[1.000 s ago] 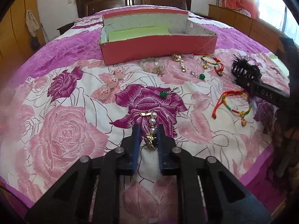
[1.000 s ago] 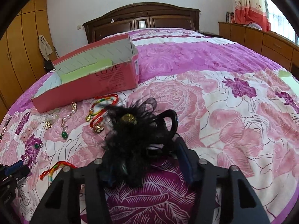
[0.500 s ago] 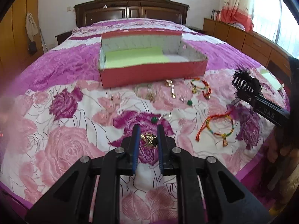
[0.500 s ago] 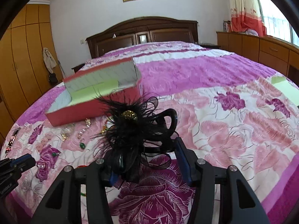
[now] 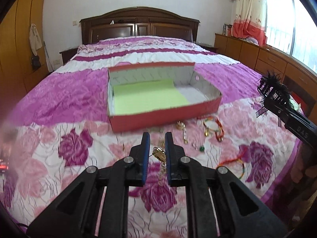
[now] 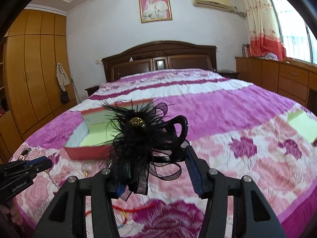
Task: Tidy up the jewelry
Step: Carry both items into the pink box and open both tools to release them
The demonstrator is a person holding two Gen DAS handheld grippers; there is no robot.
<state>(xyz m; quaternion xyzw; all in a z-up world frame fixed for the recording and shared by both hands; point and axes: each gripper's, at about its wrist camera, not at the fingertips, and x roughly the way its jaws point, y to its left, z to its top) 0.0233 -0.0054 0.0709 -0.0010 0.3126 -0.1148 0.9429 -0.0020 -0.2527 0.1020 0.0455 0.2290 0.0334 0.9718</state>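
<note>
My left gripper (image 5: 157,138) hangs above the floral bedspread, jaws closing on a gold and pearl chain (image 5: 159,154) that dangles between the blue pads. Straight ahead lies an open red box (image 5: 164,117) with white walls and a green sheet inside. My right gripper (image 6: 154,154) is shut on a black feather hair clip (image 6: 136,136) with a gold centre; the feathers hide its left fingertip. From the left wrist the right gripper (image 5: 277,103) with the clip (image 5: 274,85) shows to the right of the box. The right wrist sees the left gripper (image 6: 39,163) and the box (image 6: 87,152).
Loose jewelry lies in front of the box: a gold chain (image 5: 183,129), a red-green cord bracelet (image 5: 214,127), a green bead pendant (image 5: 201,149), another cord bracelet (image 5: 233,162). A green sheet (image 6: 301,125) lies on the bed at right. Headboard (image 5: 138,25) behind, wardrobe left, dresser right.
Both grippers have risen. The gold and pearl chain has left the bedspread in the left gripper. The feather clip has gone up with the right gripper, and the box's inside now shows.
</note>
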